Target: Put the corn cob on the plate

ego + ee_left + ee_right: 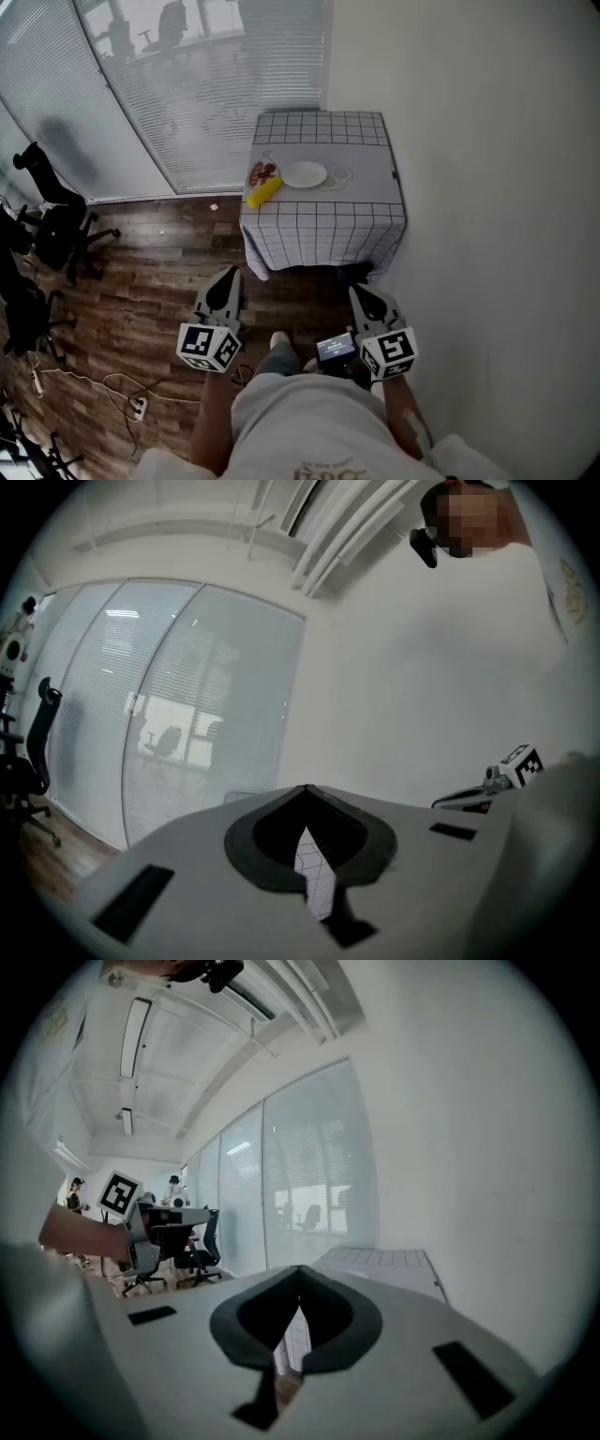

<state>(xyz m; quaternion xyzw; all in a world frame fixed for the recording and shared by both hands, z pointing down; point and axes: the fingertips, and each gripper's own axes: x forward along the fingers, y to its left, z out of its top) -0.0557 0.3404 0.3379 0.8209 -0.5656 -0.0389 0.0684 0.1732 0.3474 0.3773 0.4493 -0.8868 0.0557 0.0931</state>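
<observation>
- Small square table under a white cloth with a dark grid (pixel 323 234) stands in the room corner, at 12 o'clock from the person in the head view and well apart from both grippers.
- Round white plate (pixel 305 174) sits near the middle of the tabletop; its face shows plain white.
- Yellow corn cob (pixel 263 192) lies on the cloth, not on the plate. It is at the plate's 8 o'clock, just beside the rim and tilted, with its upper end toward 1 o'clock. Contact with the rim is too small to tell.
- Small dish holding reddish-brown pieces (pixel 263 172) is at the plate's 9 o'clock, right by the cob's upper end. The contents are too small to identify.
- Left gripper (pixel 229 273), white with dark pads, hangs over the dark wood plank floor (pixel 141 291) at 7 o'clock from the table. In the left gripper view the left gripper (pixel 305 791) has its jaws closed tip to tip, gripping nothing; only grid cloth shows through the gap behind them.
- Right gripper (pixel 357 292) is at 5 o'clock from the table. In the right gripper view the right gripper (pixel 300 1270) has its jaws pressed together, with nothing held.
- Frosted glass wall with blinds (pixel 187 84) is at 11 o'clock, and black office chairs (pixel 56 225) are at 9 o'clock.
</observation>
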